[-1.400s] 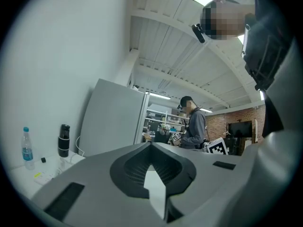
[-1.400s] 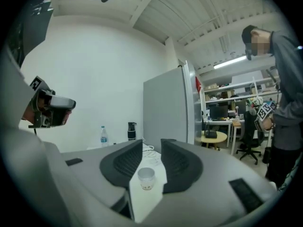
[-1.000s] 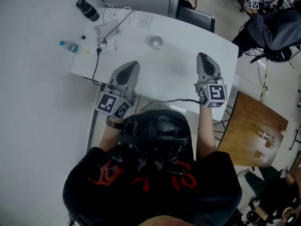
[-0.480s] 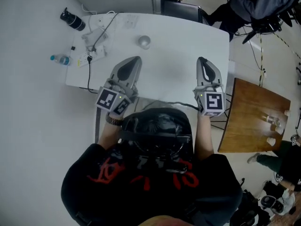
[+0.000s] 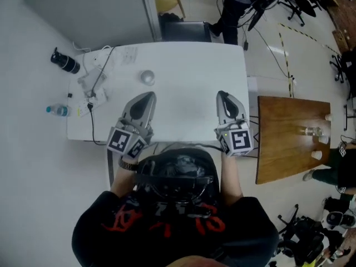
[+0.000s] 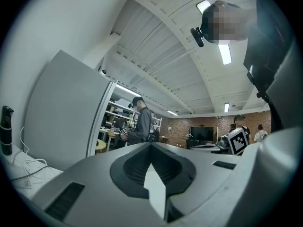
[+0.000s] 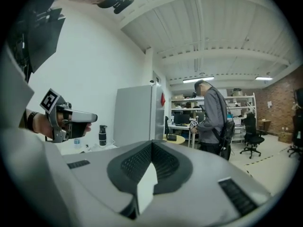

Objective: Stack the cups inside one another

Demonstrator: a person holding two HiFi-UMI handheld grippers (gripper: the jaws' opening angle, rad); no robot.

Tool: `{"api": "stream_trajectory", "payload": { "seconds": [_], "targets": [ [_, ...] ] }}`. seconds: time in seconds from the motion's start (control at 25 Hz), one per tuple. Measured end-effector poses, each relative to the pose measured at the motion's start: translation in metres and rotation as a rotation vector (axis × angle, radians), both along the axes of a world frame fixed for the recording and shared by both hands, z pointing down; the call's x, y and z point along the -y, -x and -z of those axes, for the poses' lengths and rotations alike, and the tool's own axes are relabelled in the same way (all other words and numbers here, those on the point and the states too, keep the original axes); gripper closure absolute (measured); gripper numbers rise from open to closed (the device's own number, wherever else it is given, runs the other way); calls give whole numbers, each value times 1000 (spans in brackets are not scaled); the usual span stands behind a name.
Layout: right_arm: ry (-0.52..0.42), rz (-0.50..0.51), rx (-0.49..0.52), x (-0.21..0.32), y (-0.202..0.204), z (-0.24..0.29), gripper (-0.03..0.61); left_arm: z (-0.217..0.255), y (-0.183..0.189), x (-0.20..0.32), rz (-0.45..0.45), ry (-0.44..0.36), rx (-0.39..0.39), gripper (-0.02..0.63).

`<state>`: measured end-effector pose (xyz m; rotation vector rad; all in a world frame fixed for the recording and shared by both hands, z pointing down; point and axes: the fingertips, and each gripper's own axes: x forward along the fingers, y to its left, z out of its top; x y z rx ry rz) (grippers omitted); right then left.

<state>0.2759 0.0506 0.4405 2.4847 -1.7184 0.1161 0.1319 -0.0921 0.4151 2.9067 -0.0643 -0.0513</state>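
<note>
I am holding the left gripper (image 5: 149,98) over the table's (image 5: 189,71) near edge, jaws together, empty. The cups (image 5: 147,77) are showing as one shape on the table's left half. The right gripper (image 5: 223,97) is hovering over the table's near edge too, pinched together, empty. Stacked already or waiting, I am not seeing which.

We have swung round since a second ago: the white table (image 5: 189,60) now lies squarer in the head view, the left gripper (image 5: 148,96) has come to point almost at the cup (image 5: 147,77), and the right gripper (image 5: 222,95) has shifted alongside it.
</note>
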Motion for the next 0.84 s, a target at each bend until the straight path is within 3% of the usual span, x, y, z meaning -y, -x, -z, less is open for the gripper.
{"api": "stream_trajectory", "payload": {
  "seconds": [0.24,0.56,0.84],
  "targets": [
    [-33,-6,88,-3,10,3,575,-1,-2,1,-20,5,-1,610],
    [-55,-12,55,3,11,12,575,1,-7,11,-34,-5,-30,609],
    [-73,41,111,31,38,9,575,-4,28,29,7,9,14,609]
  ]
}}
